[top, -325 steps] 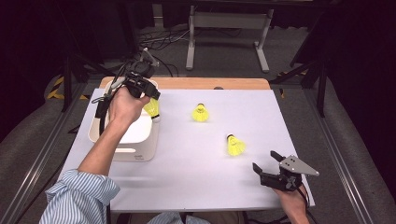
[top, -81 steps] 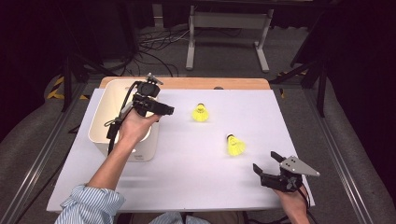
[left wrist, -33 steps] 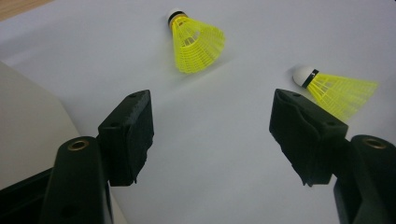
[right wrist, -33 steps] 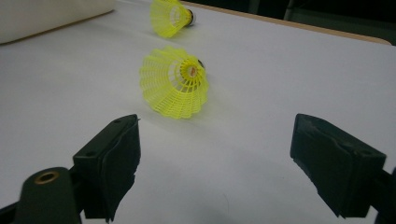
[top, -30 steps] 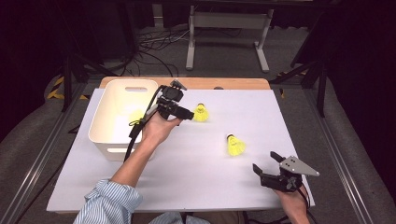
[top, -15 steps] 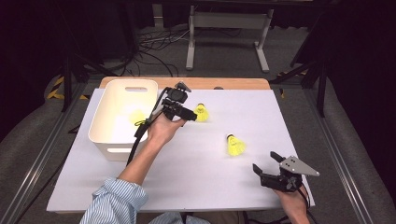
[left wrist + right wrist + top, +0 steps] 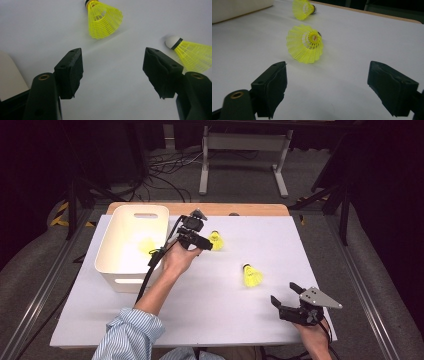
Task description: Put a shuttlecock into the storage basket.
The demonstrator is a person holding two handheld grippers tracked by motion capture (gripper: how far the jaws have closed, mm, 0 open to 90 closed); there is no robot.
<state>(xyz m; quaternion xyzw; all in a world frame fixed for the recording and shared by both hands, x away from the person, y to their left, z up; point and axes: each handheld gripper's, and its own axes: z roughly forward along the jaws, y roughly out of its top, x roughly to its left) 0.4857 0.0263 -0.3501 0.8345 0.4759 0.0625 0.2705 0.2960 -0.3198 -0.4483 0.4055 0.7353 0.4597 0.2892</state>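
Two yellow shuttlecocks lie on the white table. One shuttlecock with a white cork is just off the tips of my left gripper, beside its right jaw. That gripper is open, and nothing is between its jaws. The other shuttlecock lies mid-table, in front of my right gripper, which rests open near the front right corner. A third yellow shuttlecock lies inside the white bin.
The bin stands at the table's back left, its wall visible in the right gripper view. A wooden strip edges the far side of the table. Dark floor, cables and a metal stand lie beyond it.
My left hand has moved from over the bin rightward and a little down, onto the nearer shuttlecock. A shuttlecock now lies in the bin. The right gripper has stayed put.
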